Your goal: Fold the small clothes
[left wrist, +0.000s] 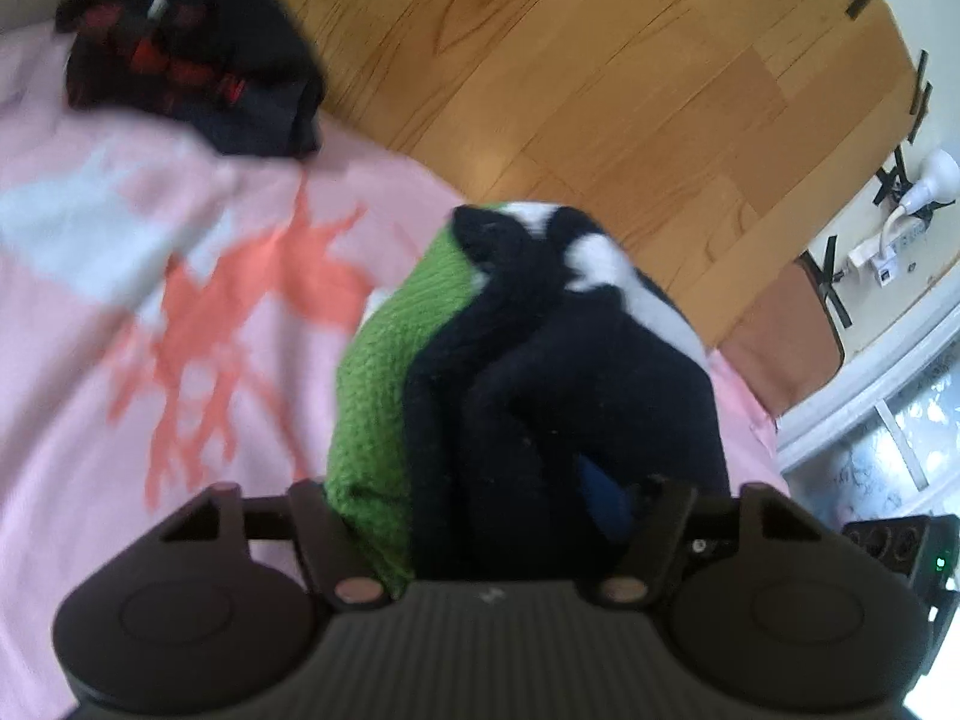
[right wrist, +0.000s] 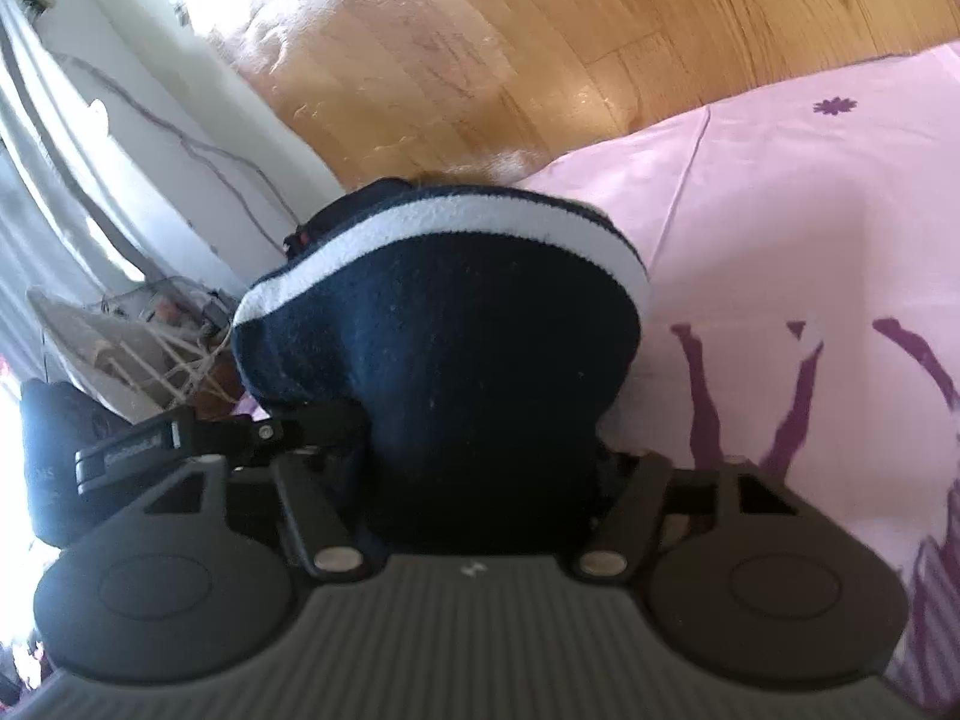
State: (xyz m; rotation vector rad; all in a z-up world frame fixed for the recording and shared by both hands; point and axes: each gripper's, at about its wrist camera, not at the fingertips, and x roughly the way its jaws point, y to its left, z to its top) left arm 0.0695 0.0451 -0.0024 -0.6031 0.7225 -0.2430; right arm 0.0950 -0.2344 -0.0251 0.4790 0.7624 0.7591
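A small knit garment (left wrist: 540, 360), navy with a green panel and white patches, stands bunched up right in front of the left wrist camera. It fills the gap of my left gripper (left wrist: 480, 516), which is shut on it; the cloth hides the fingertips. In the right wrist view the same kind of navy knit with a white stripe (right wrist: 450, 330) bulges between the jaws of my right gripper (right wrist: 474, 480), shut on it with its fingertips covered too. Both bundles hang over a pink bed cover (left wrist: 180, 300).
A dark heap of clothes with red checks (left wrist: 192, 60) lies at the far edge of the bed cover. Beyond the bed edge is wooden floor (left wrist: 600, 60). A power strip (left wrist: 888, 240) and cables (right wrist: 180, 150) run along the white wall. A dark bag (right wrist: 54, 450) sits low left.
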